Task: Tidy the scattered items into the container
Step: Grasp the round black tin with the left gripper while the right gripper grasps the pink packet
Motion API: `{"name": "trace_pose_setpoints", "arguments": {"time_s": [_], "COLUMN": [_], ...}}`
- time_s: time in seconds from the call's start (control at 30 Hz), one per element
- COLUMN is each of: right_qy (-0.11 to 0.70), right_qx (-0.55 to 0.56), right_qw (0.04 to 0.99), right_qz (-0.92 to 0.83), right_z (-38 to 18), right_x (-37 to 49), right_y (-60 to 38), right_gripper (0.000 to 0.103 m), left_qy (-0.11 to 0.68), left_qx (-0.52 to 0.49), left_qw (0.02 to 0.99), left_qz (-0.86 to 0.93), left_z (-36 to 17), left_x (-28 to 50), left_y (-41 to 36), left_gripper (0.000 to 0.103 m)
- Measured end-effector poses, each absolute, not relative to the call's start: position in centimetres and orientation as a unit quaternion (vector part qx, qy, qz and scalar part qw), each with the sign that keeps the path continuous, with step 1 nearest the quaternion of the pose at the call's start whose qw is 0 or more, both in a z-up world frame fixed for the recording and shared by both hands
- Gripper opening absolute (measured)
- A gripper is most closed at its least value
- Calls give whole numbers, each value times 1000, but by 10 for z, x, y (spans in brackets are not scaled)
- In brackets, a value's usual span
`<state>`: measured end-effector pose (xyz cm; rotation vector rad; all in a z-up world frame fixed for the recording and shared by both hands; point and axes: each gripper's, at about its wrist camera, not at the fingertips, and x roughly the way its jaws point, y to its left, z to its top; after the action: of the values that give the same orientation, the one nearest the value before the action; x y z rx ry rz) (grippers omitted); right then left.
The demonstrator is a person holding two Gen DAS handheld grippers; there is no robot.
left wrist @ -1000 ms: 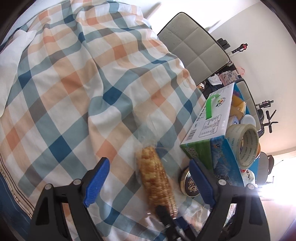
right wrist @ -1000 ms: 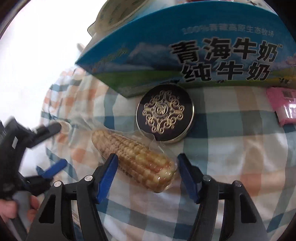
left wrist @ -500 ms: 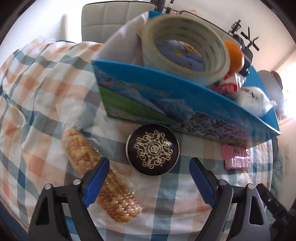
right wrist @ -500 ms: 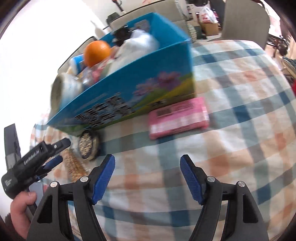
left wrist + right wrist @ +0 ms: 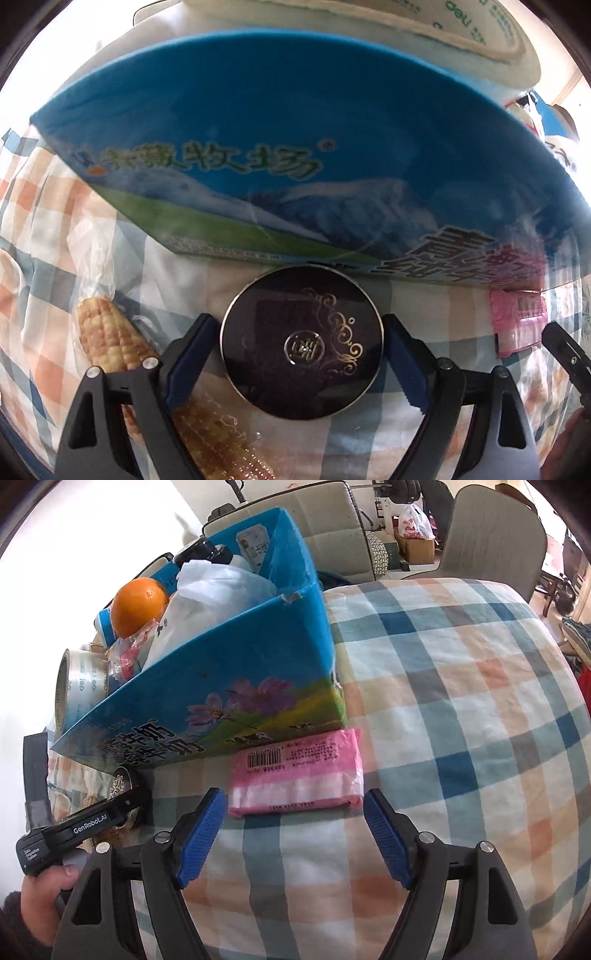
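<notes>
From the left wrist, the left gripper (image 5: 301,363) stands spread around the round black tin (image 5: 302,341), blue pads beside its rim, not visibly clamped; the wrapped corn (image 5: 110,339) lies left.

From the right wrist, the right gripper (image 5: 295,836) gapes wide just short of the pink packet (image 5: 295,771). The blue box (image 5: 221,686) already holds an orange (image 5: 138,605) and tape roll (image 5: 79,685); three items remain outside.
</notes>
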<state>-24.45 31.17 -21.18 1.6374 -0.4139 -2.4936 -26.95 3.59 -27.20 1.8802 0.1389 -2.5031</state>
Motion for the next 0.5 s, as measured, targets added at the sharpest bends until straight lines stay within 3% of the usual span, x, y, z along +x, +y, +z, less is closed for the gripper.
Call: {"name": "trace_pose_setpoints", "arguments": {"time_s": [0.13,0.2,0.37,0.5], "right_qy": [-104,-89,-26,-30], "right_qx": [551,549,558,562], "right_qw": [62,56,10,3], "right_qz": [-825,-829,-829,-826], "right_z": [-224,-226,-230,-231], "right_x": [-260,-264,-266,-262], "right_y": [292,283,272,279], "right_gripper": [88,98,99,99], "left_qy": [31,29,31,22], "left_qx": [592,589,590,584], "left_qw": [3,1,-5,-6], "left_qz": [-805,-808,-806,-811], "left_z": [-272,-271,-267,-268], "left_x": [-268,-267,-265,-263], "left_y": [41,43,46,52], "left_gripper": [90,90,90,90]}}
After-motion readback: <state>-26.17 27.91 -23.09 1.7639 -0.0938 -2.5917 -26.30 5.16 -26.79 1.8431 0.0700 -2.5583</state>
